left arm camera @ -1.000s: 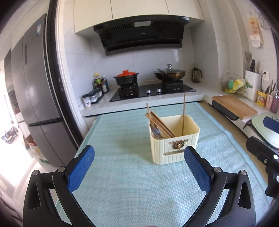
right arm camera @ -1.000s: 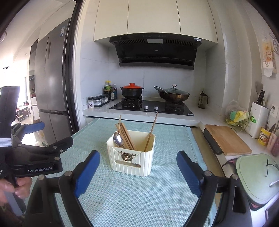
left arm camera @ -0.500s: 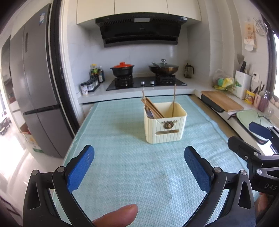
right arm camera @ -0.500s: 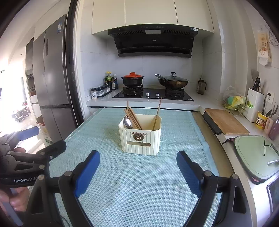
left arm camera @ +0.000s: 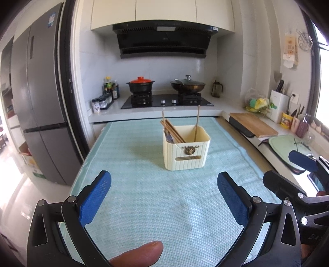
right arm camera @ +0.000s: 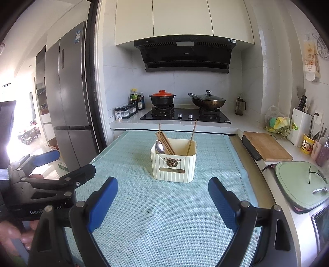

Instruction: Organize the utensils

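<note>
While both hover over the near mat (left arm camera: 144, 205) | left gripper (left arm camera: 164, 197) jaws wide, empty | right gripper (right arm camera: 163, 200) same | utensil holder (right arm camera: 173, 164) mid-mat, far side (chopsticks (right arm camera: 165, 142), spoon (right arm camera: 159, 146) inside)

A white-tiled kitchen wall (right arm camera: 185, 86) backs a black range hood (right arm camera: 186, 54) under cream cupboards (right arm camera: 183, 19). A grey refrigerator (right arm camera: 67, 102) stands at the left, beside a dark door frame (right arm camera: 93, 71). Daylight pours in from the room beyond it (bright enough to wash out the floor (left arm camera: 12, 197)) and from a window (left arm camera: 323, 82) on the right.
</note>
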A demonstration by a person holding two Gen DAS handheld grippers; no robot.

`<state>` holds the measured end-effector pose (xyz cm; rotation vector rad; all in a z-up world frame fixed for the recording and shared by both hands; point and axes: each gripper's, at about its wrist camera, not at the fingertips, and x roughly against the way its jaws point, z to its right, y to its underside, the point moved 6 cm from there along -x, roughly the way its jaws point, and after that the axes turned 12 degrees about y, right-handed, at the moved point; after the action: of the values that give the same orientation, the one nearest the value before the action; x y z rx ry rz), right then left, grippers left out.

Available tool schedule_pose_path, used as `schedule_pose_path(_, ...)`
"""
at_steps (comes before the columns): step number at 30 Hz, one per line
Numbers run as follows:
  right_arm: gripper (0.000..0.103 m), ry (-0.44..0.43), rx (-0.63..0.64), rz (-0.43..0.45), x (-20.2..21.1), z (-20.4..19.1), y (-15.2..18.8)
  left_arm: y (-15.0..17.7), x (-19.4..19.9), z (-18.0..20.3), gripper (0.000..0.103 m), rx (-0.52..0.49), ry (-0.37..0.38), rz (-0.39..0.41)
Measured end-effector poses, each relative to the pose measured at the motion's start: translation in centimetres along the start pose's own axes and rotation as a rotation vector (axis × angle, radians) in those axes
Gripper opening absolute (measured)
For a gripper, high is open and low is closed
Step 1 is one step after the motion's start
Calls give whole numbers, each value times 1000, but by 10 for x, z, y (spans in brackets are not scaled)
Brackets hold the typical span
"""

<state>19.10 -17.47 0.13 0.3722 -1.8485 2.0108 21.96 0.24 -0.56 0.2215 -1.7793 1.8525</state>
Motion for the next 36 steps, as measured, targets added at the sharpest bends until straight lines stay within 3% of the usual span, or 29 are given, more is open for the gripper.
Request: schedule_pose_path(36, 91, -5, 17, 16, 4, -3, -2, 0, 3, -10, 103, 12, -55, 7)
